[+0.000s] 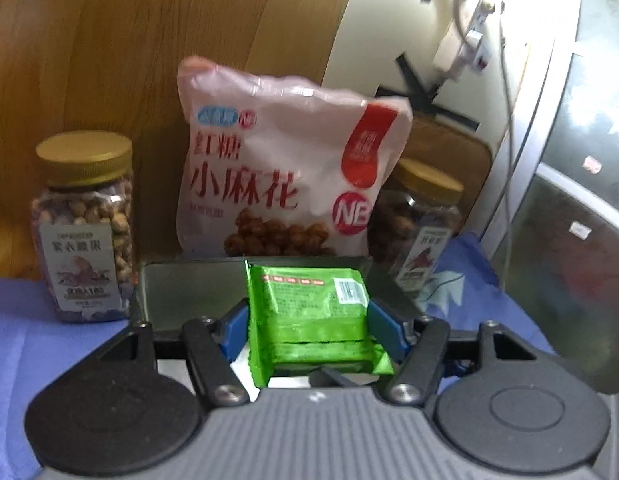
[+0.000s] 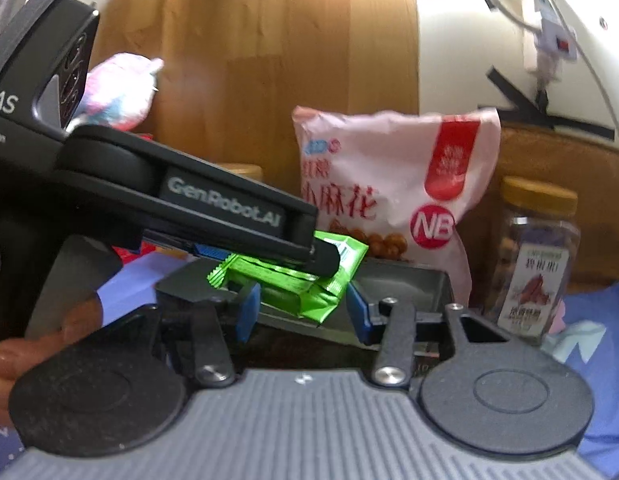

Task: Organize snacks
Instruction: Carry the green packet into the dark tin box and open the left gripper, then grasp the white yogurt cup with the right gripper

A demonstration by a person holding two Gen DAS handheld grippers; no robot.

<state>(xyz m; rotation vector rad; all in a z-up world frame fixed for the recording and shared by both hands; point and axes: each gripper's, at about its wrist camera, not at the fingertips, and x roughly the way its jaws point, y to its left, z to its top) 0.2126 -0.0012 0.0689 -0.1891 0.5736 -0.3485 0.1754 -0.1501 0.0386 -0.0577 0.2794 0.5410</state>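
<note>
Clamped in the left hand-held gripper [image 1: 307, 322], a green snack packet [image 1: 309, 312] hung over a dark tray [image 1: 189, 288]; the right hand-held gripper [image 2: 301, 312] stood apart. Behind stood a pink bag [image 1: 285, 168] and 2 nut-filled jars [image 1: 85, 228].

A surface covered by a blue cloth [image 1: 37, 344] runs up to a wooden panel behind it. A dark metal tray [image 1: 189, 284] lies on the cloth near the front. Behind the tray a pink snack bag [image 1: 281, 160] stands upright. A gold-lidded nut jar [image 1: 85, 228] stands to its left, and a second gold-lidded jar [image 1: 419, 232] stands to its right, partly hidden by the bag.
</note>
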